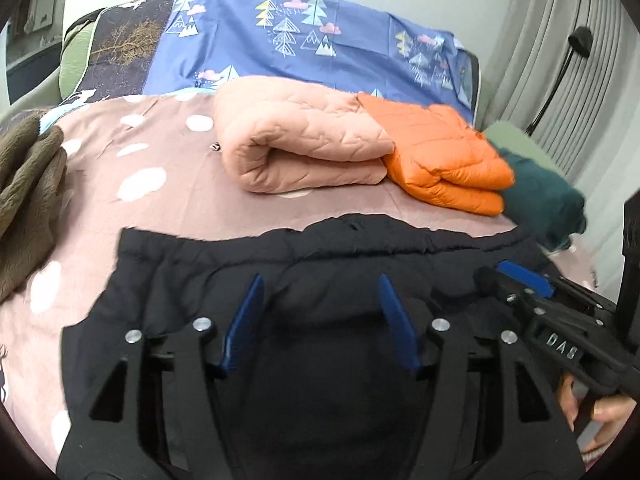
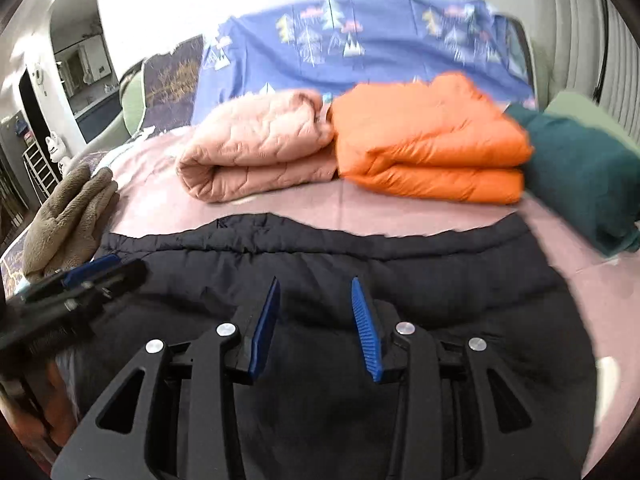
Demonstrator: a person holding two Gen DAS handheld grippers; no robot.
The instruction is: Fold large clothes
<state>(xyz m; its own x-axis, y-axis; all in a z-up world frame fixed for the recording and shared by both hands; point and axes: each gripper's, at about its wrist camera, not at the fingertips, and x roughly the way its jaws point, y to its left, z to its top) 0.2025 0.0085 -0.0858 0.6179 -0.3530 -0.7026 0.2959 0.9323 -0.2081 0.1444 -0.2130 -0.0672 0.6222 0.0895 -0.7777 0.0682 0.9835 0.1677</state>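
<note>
Nearest to us, the left gripper [image 1: 322,284] hovers over a black padded garment [image 1: 320,264], its two blue fingers [image 1: 248,308] spread wide apart with nothing between them. We hold the right gripper [image 2: 316,288] the same way over that garment, its blue fingers [image 2: 362,328] parted and pinching no cloth. From the left wrist view we see the right gripper come in from the right edge, with our bare hand [image 1: 600,412] on its handle; from the right wrist view the left gripper enters low at the left edge, blurred.

We see the black padded garment lying spread flat across the near part of the bed [image 1: 168,208], which wears a pink sheet with white spots. Its far edge runs left to right, with a small rise in the middle.

Farther back, three folded pieces sit in a row on the sheet. We find a pale pink quilted jacket [image 1: 296,144] on the left, an orange puffer jacket [image 1: 444,160] touching it on the right, and a dark green folded garment [image 1: 552,200] just beside the orange one, at the right edge of the bed. A brown fleece item [image 1: 28,184] lies crumpled at the left edge. Behind the row, a blue cover printed with trees and clouds [image 1: 312,40] stands against the wall, and grey curtains [image 1: 560,40] hang on the far right.
</note>
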